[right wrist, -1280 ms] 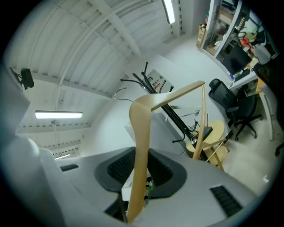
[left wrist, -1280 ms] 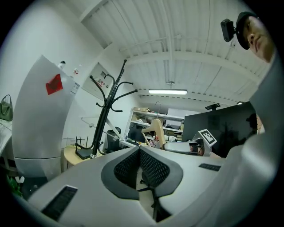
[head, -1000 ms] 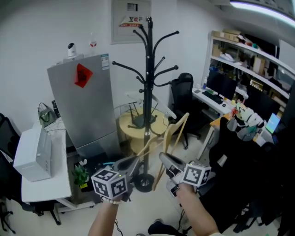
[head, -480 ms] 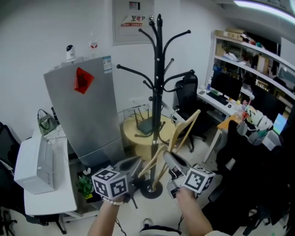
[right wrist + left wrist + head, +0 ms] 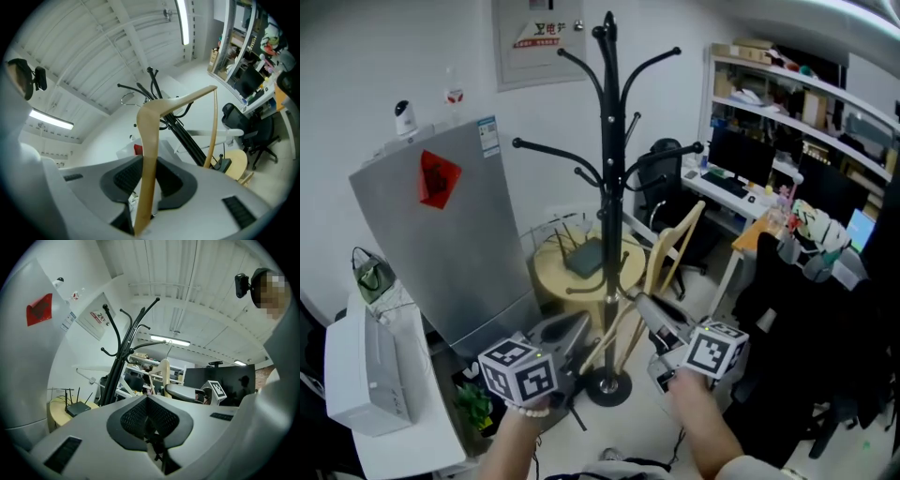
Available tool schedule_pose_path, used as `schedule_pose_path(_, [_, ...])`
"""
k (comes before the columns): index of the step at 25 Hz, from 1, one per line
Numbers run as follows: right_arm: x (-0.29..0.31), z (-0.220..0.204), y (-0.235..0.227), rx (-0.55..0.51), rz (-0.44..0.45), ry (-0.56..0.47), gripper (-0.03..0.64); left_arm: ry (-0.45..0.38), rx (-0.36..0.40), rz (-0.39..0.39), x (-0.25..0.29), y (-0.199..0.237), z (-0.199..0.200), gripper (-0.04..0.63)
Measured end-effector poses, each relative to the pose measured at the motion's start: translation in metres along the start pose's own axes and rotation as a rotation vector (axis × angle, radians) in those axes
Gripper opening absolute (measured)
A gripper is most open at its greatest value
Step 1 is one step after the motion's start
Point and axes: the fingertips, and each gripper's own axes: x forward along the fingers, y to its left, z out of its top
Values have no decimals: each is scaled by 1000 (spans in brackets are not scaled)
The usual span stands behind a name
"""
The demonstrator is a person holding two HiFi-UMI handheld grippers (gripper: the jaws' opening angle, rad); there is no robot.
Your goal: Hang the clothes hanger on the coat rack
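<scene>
Holding at mid-height in front of the tall black metal coat rack (image 5: 607, 178), both grippers sit low in the head view.

Right gripper (image 5: 147, 174): jaws partly closed, pads clamped on one arm of the pale wooden triangular clothes hanger (image 5: 151, 140). The hanger rises out of the jaws and tilts up to the right.

Left gripper (image 5: 146, 400): jaws together, nothing between them. It sits just left of the right gripper (image 5: 654, 311).

Hanger position, head view: the hanger (image 5: 682, 230) stands right of the rack pole, below the curved hooks, and hangs on none of them. Its lower bar crosses the pole near the base; contact with the pole cannot be told.

Background: a grey metal refrigerator (image 5: 441, 244) with a red diamond sticker stands left of the rack, and a round yellow table (image 5: 553, 277) stands behind it.
</scene>
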Motion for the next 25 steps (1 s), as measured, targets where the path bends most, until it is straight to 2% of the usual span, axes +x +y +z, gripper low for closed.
schedule_pose_path(5, [19, 26, 9, -68, -33, -34, 104, 12, -13, -130, 0, -1, 21, -11])
schedule_pose_path(8, [26, 47, 7, -80, -83, -70, 104, 28, 7, -218, -1, -12, 34, -11])
schedule_pose_path(12, [43, 70, 7, -50, -118, -105, 104, 62, 19, -315, -1, -16, 45, -11])
schedule_pose_path(15, [49, 76, -6, 6, -208, -107, 104, 89, 11, -370, 1, -20, 45, -11])
schedule_pose_path(19, [58, 89, -24, 42, -272, -117, 104, 108, -23, -411, 3, -20, 40, -11])
schedule_pose_path(25, [68, 93, -47, 83, -313, -127, 104, 116, -95, -410, 5, -6, 30, -11])
